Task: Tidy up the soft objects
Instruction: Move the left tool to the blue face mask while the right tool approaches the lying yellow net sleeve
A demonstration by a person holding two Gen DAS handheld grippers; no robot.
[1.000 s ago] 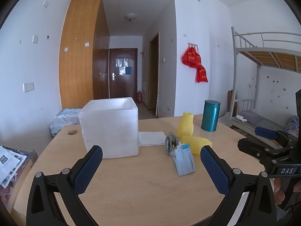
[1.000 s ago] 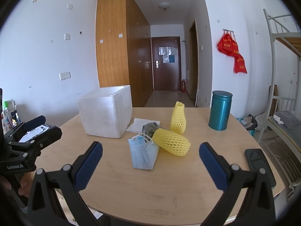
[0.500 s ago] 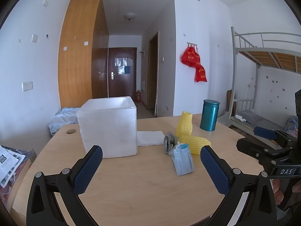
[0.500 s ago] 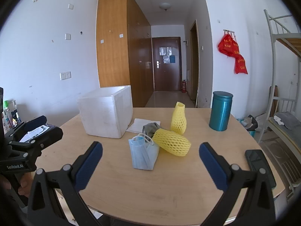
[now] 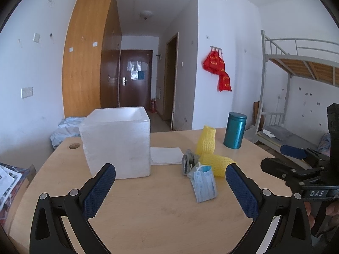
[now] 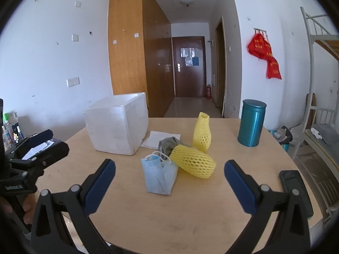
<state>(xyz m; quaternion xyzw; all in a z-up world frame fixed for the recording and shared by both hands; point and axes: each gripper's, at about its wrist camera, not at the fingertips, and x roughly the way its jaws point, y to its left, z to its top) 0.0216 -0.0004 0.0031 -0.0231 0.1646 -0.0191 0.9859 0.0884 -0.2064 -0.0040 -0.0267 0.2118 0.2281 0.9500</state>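
A blue face mask lies mid-table beside a grey cloth, a lying yellow foam net and an upright yellow foam net. A white foam box stands open-topped to the left. In the left wrist view I see the mask, the cloth, both nets and the box. My left gripper is open and empty, short of the box. My right gripper is open and empty, short of the mask.
A teal canister stands at the back right of the wooden table. A white folded sheet lies behind the cloth. A black phone lies at the right edge. A bunk bed is on the right.
The left wrist view has shifted slightly, so the box and soft things sit a little left and farther. The right wrist view is nearly still. Both grippers stay open.
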